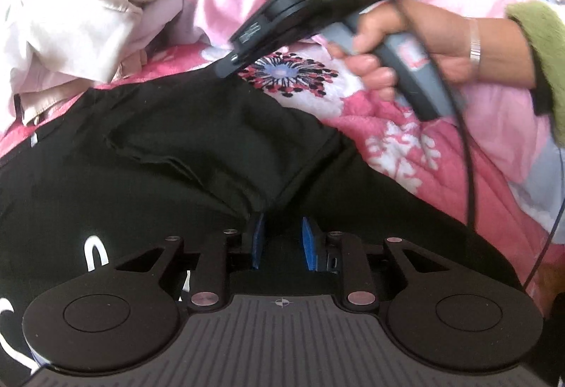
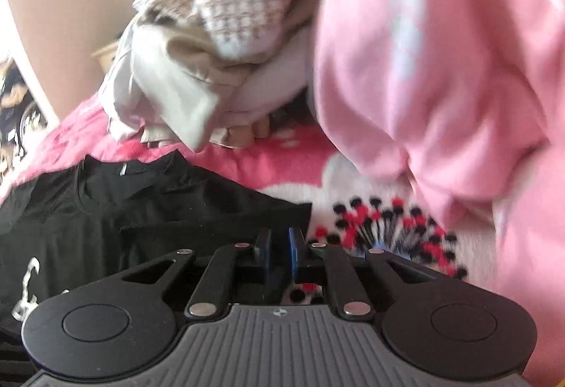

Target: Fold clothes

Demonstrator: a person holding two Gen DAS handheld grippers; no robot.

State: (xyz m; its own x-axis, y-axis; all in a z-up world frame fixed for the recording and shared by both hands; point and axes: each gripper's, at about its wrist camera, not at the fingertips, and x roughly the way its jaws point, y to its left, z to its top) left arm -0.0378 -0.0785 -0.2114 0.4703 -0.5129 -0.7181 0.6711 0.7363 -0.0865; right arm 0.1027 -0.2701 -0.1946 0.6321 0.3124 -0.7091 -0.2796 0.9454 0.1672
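On pink blanket (image 1: 395, 154), rumpled black shirt (image 1: 176, 154)

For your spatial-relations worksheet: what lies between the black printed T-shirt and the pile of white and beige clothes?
A bare strip of pink floral fleece blanket separates T-shirt from pile, in the right wrist view.

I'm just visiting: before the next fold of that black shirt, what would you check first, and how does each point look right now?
1. Black shirt lies on the pink blanket: ok.
2. Shirt spread flat: not ok, folds bunched in the middle.
3. Left hand-held gripper has cloth between its blue pads: cannot tell.
4. Right hand-held gripper over the shirt's edge: ok; gripping it: cannot tell.
5. Pile of pale clothes kept off the shirt: ok.
6. Cable clear of the shirt: ok.
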